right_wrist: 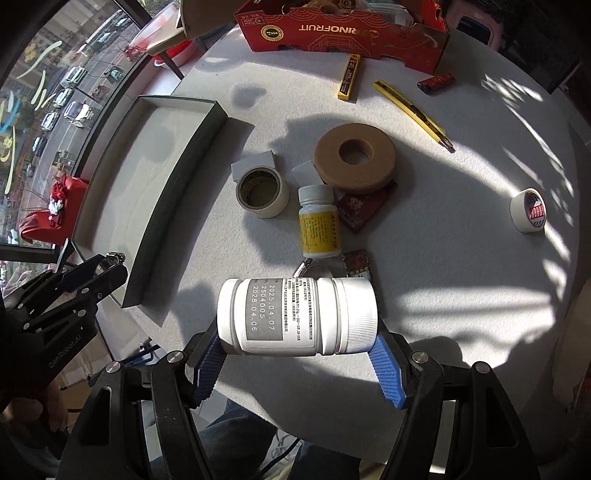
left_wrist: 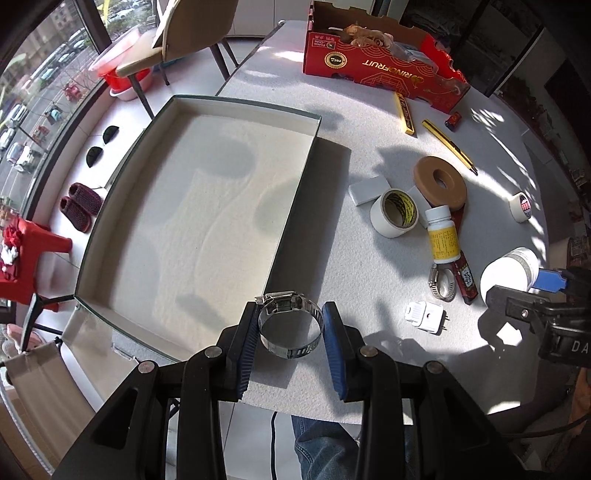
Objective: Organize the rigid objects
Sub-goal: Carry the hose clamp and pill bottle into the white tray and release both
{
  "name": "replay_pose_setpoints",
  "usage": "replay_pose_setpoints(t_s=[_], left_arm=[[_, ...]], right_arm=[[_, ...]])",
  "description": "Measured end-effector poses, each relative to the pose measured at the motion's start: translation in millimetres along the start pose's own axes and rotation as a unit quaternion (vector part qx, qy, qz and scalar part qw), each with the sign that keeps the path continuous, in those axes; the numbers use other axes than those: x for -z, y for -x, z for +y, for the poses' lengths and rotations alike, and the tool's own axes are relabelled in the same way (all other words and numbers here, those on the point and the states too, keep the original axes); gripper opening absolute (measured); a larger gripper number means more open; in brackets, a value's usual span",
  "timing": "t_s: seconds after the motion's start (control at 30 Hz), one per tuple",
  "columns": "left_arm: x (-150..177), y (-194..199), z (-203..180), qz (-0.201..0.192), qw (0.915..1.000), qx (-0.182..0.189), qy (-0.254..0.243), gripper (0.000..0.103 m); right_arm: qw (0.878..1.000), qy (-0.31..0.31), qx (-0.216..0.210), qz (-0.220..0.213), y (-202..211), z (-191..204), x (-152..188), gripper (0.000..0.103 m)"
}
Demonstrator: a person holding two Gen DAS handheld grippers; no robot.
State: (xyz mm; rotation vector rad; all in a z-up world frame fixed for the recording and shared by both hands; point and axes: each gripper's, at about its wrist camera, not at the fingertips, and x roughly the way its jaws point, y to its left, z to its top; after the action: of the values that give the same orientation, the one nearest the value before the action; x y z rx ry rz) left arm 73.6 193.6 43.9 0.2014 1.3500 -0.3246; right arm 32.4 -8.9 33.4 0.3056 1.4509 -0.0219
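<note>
My left gripper [left_wrist: 290,334] is shut on a metal hose clamp [left_wrist: 290,325], held above the table just right of the near corner of a shallow empty box [left_wrist: 295,199]. My right gripper [right_wrist: 297,354] is shut on a large white pill bottle [right_wrist: 297,317], which lies sideways between the blue pads above the table. In the left wrist view that bottle [left_wrist: 508,271] shows at the far right. On the table lie a small yellow-labelled bottle [right_wrist: 319,221], a second hose clamp [left_wrist: 441,282], a white tape roll [right_wrist: 263,192] and a tan ring [right_wrist: 354,157].
A red fruit carton [right_wrist: 347,33] stands at the far edge. Near it lie a yellow blade case [right_wrist: 349,77], a yellow utility knife [right_wrist: 413,112] and a small red lighter [right_wrist: 436,82]. A small tape roll [right_wrist: 529,210] sits at right, a white plug [left_wrist: 424,315] nearer.
</note>
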Motion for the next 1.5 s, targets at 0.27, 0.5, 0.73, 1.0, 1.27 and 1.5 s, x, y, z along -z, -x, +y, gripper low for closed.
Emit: replay_pose_setpoints(t_s=[0.27, 0.5, 0.73, 1.0, 1.27, 1.5], left_arm=[[-9, 4, 62, -0.016, 0.9964, -0.031, 0.078, 0.037], [-22, 1, 106, -0.025, 0.9887, -0.048, 0.140, 0.037], [-43, -21, 126, -0.019, 0.9858, -0.059, 0.156, 0.037], [-57, -50, 136, 0.004, 0.9818, -0.065, 0.179, 0.037], [-59, -71, 141, 0.027, 0.9791, -0.061, 0.192, 0.037], [-60, -81, 133, 0.037, 0.9805, -0.058, 0.184, 0.038]], right_arm=[[0.998, 0.062, -0.022, -0.012, -4, 69, -44, 0.071], [0.995, 0.091, -0.046, -0.010, -13, 117, -76, 0.071], [0.992, 0.115, -0.046, -0.005, -34, 152, -109, 0.071], [0.991, 0.126, -0.039, 0.007, -64, 174, -135, 0.071], [0.992, 0.124, -0.029, 0.023, -87, 176, -145, 0.071], [0.991, 0.127, -0.022, 0.036, -104, 179, -151, 0.071]])
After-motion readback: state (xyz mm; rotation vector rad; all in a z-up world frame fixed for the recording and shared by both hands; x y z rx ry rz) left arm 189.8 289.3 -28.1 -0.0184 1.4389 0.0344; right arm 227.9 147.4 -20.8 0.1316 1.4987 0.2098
